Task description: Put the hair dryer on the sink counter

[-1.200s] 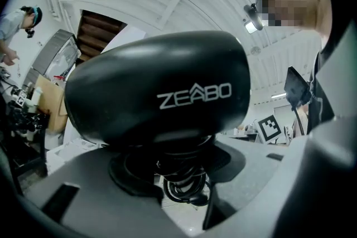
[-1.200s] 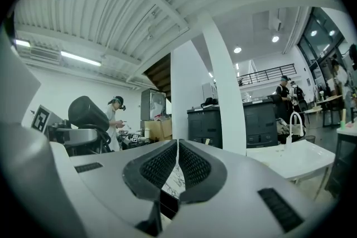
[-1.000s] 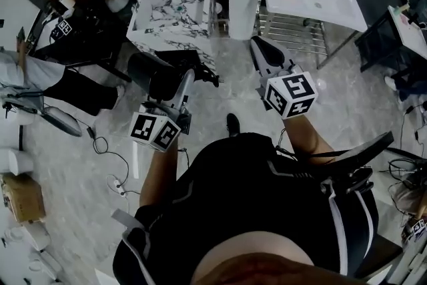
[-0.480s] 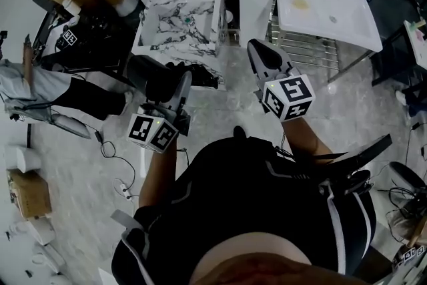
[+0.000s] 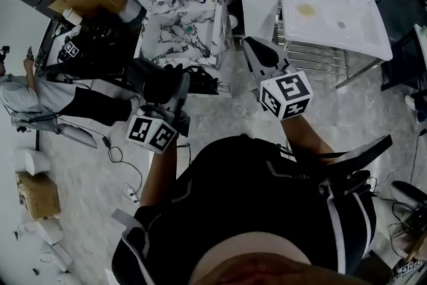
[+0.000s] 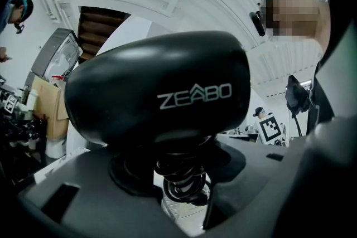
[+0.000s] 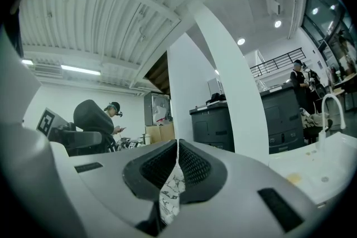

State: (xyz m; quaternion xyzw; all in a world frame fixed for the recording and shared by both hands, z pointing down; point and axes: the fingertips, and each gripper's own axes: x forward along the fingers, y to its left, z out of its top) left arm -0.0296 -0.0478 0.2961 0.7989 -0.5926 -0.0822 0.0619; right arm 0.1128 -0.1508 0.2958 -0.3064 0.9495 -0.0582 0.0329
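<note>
Left hand-held gripper clamps the hair dryer; right hand-held gripper stays-free, jaws together; the dangling cord may snag the sink bench.

We found the head view dim and underexposed: the hair dryer and the dark clothing sank to near-black, while the white basin top and the pale floor stood out bright. Both gripper views bowed strongly toward the edges, with black corners round a circular field. In the left gripper view the hair dryer sat close to the lens, slightly soft, with a broad sheen on top. In the right gripper view the round ceiling lamps and a strip light glared, and the nearest jaws were blurred.
</note>
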